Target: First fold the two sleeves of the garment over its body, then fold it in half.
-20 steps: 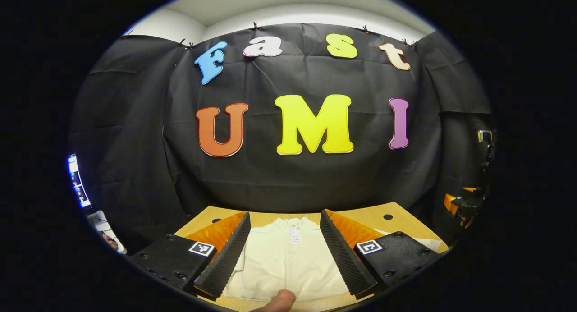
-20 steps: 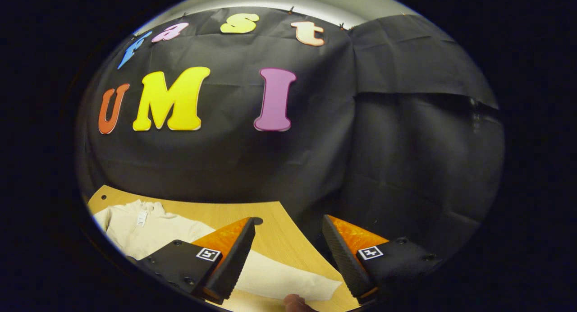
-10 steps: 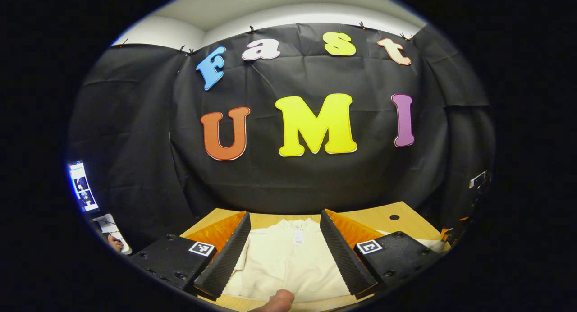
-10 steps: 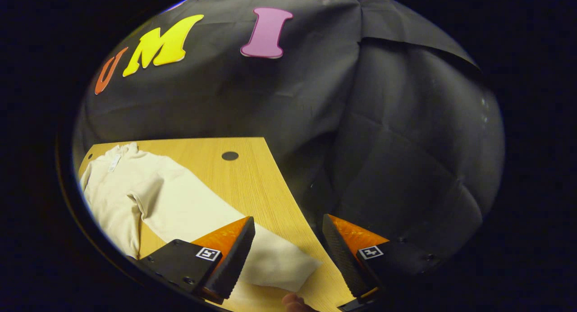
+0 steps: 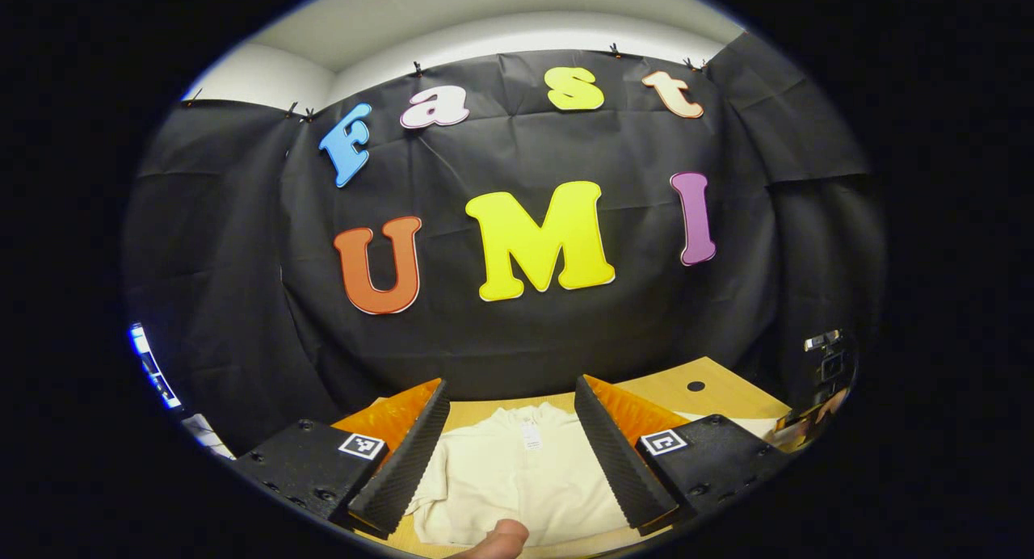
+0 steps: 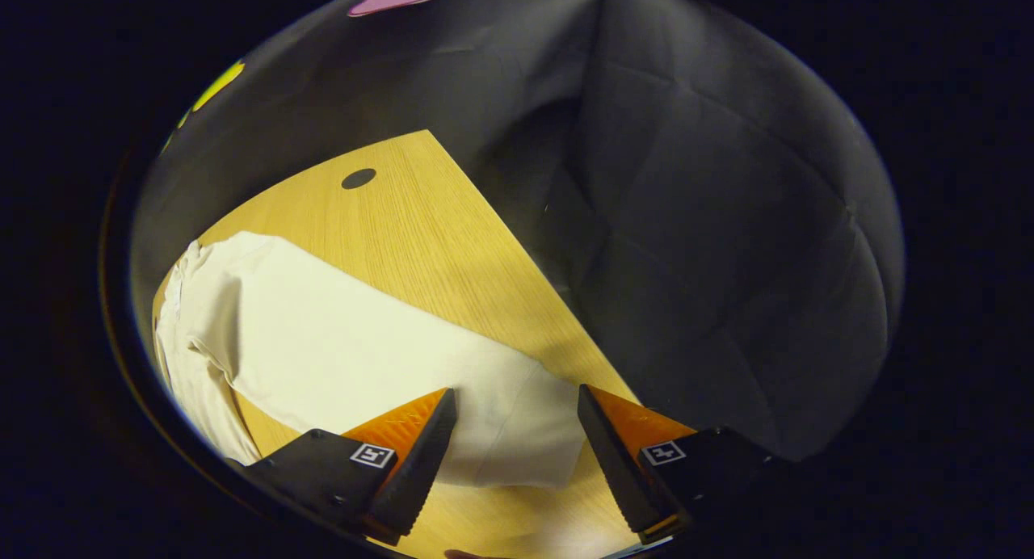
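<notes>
A cream long-sleeved garment [image 5: 517,470] lies flat on the wooden table [image 5: 719,391], its collar and tag toward the booth wall. In the left gripper view my left gripper [image 5: 509,454] hovers open above the garment's body, its fingers apart on either side of it. In the right gripper view my right gripper [image 6: 517,454] is open and tilted down over the end of one sleeve [image 6: 363,357], which stretches out across the table [image 6: 420,212]. The sleeve's cuff lies between the two fingers, and neither finger presses on it.
The table's right edge [image 6: 533,276] runs diagonally close to the sleeve's cuff, with dark cloth beyond it. A round hole [image 6: 358,178] sits in the tabletop near the far corner. A thumb tip [image 5: 501,536] shows at the bottom of the left gripper view.
My right gripper has tipped downward and closed in on the sleeve's cuff, which now lies between its fingers. The left gripper has shifted only slightly over the garment's body.
</notes>
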